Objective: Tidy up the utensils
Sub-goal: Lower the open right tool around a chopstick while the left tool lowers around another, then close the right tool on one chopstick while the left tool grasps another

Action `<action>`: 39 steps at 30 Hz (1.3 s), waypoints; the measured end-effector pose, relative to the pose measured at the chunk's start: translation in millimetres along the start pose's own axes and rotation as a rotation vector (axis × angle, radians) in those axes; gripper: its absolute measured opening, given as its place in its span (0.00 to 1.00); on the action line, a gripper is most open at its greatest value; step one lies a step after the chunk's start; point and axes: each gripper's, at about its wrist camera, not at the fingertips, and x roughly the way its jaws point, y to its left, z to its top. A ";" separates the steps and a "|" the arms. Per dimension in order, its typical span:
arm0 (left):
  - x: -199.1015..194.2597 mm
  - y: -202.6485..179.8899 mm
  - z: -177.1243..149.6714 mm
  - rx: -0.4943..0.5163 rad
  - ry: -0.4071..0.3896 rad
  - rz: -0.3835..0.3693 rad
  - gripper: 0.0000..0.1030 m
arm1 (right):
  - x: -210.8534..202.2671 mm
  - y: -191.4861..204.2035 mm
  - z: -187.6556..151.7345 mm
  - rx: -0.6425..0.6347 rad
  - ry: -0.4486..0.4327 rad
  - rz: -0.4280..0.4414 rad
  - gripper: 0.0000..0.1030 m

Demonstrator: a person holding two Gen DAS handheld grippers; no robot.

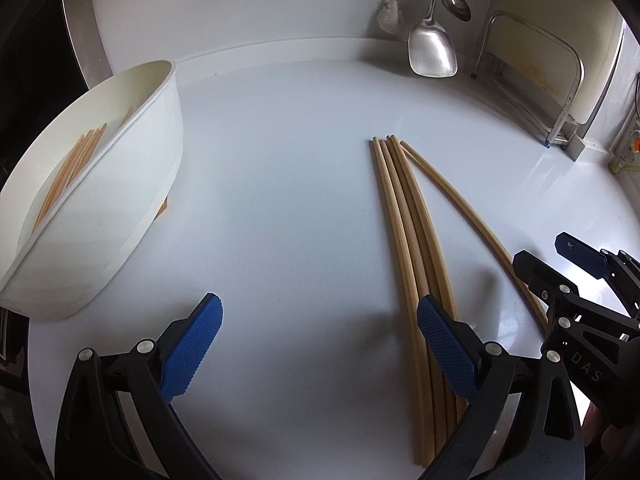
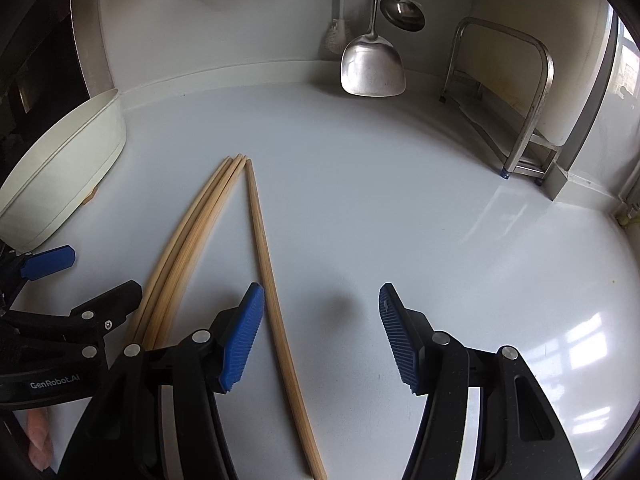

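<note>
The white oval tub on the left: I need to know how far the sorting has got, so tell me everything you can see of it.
The white oval tub looks like smooth plastic, with a raised rim and a tall plain wall. It sits on the white counter at the left, near the back wall. Several light wooden chopsticks lie inside, roughly parallel along its length. A small orange-brown bit shows under its near edge; what it is cannot be told. Neither gripper touches it.

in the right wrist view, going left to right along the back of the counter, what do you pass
white tub → white brush hanging on the wall → metal spatula → ladle → steel rack in the right corner
</note>
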 end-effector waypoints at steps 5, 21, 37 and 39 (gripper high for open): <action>2.9 -1.8 -1.4 -0.002 0.005 -0.001 0.93 | 2.5 -2.2 0.0 -0.001 0.001 0.006 0.56; 11.0 8.4 6.8 -0.048 0.032 0.042 0.95 | 11.6 0.3 0.0 -0.045 0.013 0.024 0.55; -0.2 -8.0 9.3 -0.009 0.013 0.006 0.29 | 7.4 16.4 -5.0 -0.122 0.032 0.079 0.11; 0.4 -10.4 10.2 -0.004 0.015 0.003 0.18 | 6.9 20.0 -5.6 -0.135 0.034 0.076 0.07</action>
